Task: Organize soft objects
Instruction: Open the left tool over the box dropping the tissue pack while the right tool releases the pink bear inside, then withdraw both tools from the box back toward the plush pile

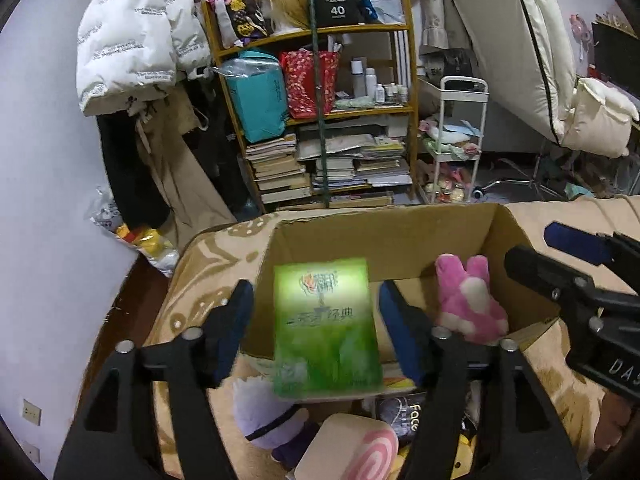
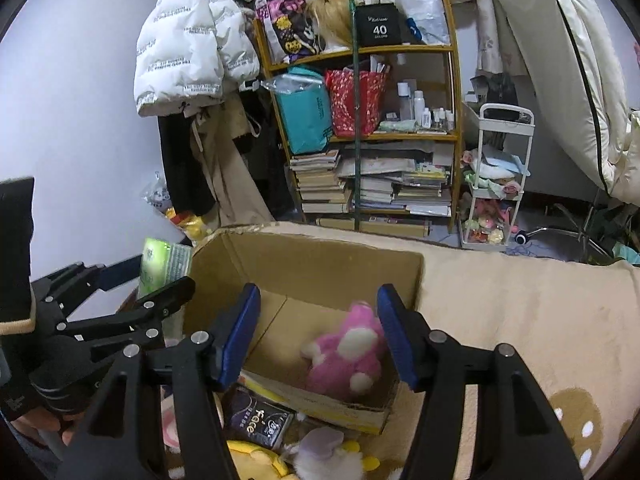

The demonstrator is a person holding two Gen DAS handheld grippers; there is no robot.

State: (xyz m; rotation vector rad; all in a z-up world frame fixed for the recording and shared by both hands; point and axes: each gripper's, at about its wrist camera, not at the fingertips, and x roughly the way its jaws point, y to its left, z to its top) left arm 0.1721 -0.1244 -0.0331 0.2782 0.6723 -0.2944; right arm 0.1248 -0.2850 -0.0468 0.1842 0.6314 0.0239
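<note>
My left gripper (image 1: 316, 322) stands with its blue-padded jaws apart over the open brown cardboard box (image 1: 384, 236) on the beige patterned blanket (image 2: 520, 300), and the green plastic tissue pack (image 1: 324, 328) sits blurred between the pads with a gap on either side, gripped by neither. My right gripper (image 2: 318, 334) is likewise spread and empty above the fluffy pink-and-white plush rabbit (image 2: 346, 354), which lies on the box floor against its right wall.

- The green plastic packet (image 1: 326, 328) is blurred; its print is unreadable.
- The pink-swirl round cushion (image 1: 352, 450) is cut by the bottom edge.
- The dark "Face" pouch (image 2: 256, 424) is partly hidden behind a gripper finger.
</note>
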